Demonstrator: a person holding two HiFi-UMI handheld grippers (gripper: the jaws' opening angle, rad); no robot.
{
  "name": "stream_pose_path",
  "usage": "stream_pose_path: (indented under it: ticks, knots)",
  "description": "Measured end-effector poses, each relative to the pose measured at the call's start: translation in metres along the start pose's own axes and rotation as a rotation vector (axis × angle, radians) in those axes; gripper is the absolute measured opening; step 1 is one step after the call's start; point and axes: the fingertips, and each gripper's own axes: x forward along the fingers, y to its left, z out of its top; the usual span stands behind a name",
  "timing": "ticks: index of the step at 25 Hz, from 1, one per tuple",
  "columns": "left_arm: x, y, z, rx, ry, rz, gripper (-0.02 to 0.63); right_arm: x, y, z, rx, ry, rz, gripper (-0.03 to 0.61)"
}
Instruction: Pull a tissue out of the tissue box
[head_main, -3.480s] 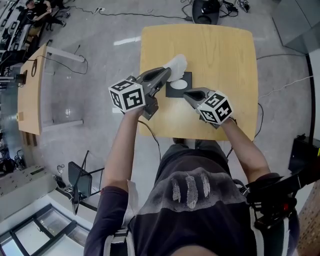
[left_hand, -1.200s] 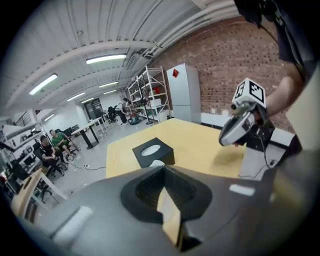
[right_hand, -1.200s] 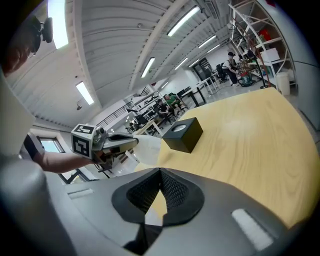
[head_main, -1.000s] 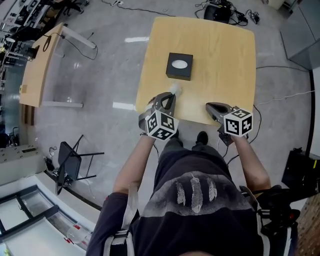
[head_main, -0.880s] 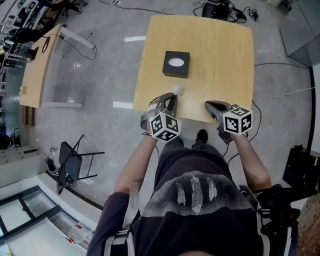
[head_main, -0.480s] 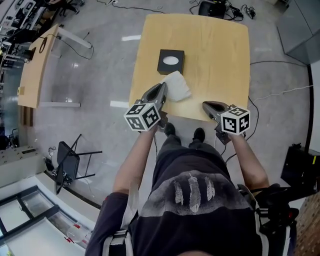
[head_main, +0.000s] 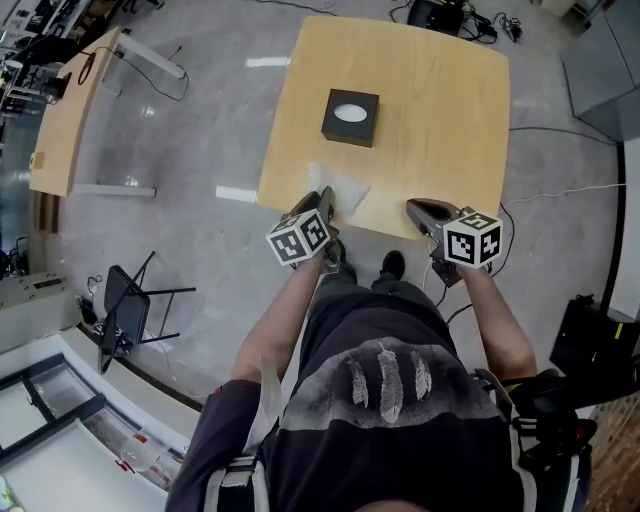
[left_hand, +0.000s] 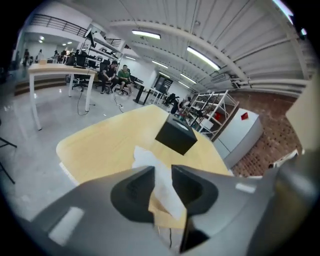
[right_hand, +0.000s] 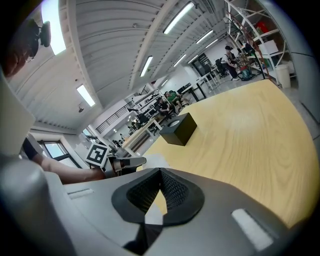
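Tissue (head_main: 338, 186) lies spread on the counter (head_main: 440, 130) just ahead of the left hand-held gripper (head_main: 322, 200). One end runs up through that gripper's jaws, which have just been opening and now stand slightly apart, loose around it. The black tissue box (head_main: 351, 117) sits farther beyond the same tips, well apart. The right hand-held gripper (head_main: 415, 208), off to the left one's right, has its jaws closed together, empty.

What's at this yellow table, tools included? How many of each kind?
tissue box: 1
tissue: 1
grippers: 2, the left gripper, jaws just opening with the tissue between them, and the right gripper
Total: 4
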Motion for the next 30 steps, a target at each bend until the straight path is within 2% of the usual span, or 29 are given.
stream_pose_path:
  ticks: [2,3,9,10,15,17,20,23,25,26,28,29,30]
  knots:
    - [-0.002,0.007,-0.003,-0.005,0.015,0.015,0.112,0.003,0.004,0.002,-0.012,0.005,0.010,-0.003]
    - [-0.004,0.009,-0.005,0.003,0.028,0.019,0.142,0.004,0.006,0.003,-0.018,0.008,0.013,-0.003]
    - [-0.002,0.014,-0.018,0.082,0.178,0.010,0.421,0.015,0.016,0.007,-0.037,0.021,0.040,-0.003]
    - [-0.002,0.015,-0.021,0.095,0.204,0.011,0.441,0.017,0.018,0.006,-0.045,0.026,0.045,-0.003]
    - [-0.010,0.018,-0.017,0.216,0.241,0.026,0.497,0.023,0.028,0.007,-0.087,0.038,0.068,-0.003]
    - [-0.017,0.018,-0.007,0.262,0.206,0.016,0.499,0.024,0.031,0.010,-0.087,0.021,0.078,-0.003]
    - [-0.028,0.012,0.031,0.330,0.101,-0.025,0.498,0.030,0.037,0.022,-0.082,-0.025,0.078,-0.003]
    - [-0.054,0.002,0.075,0.396,-0.015,-0.047,0.475,0.041,0.051,0.035,-0.087,-0.060,0.105,-0.003]
    - [-0.068,-0.011,0.092,0.403,-0.081,-0.059,0.430,0.041,0.058,0.042,-0.098,-0.068,0.133,-0.003]
    - [-0.074,-0.020,0.098,0.402,-0.109,-0.073,0.361,0.039,0.060,0.046,-0.099,-0.072,0.145,-0.003]
    - [-0.084,-0.038,0.110,0.400,-0.159,-0.103,0.144,0.033,0.065,0.054,-0.092,-0.090,0.171,-0.003]
    - [-0.089,-0.045,0.114,0.404,-0.177,-0.116,0.011,0.030,0.067,0.058,-0.088,-0.100,0.180,-0.003]
    - [-0.092,-0.050,0.117,0.414,-0.186,-0.128,0.002,0.028,0.069,0.060,-0.083,-0.109,0.188,-0.003]
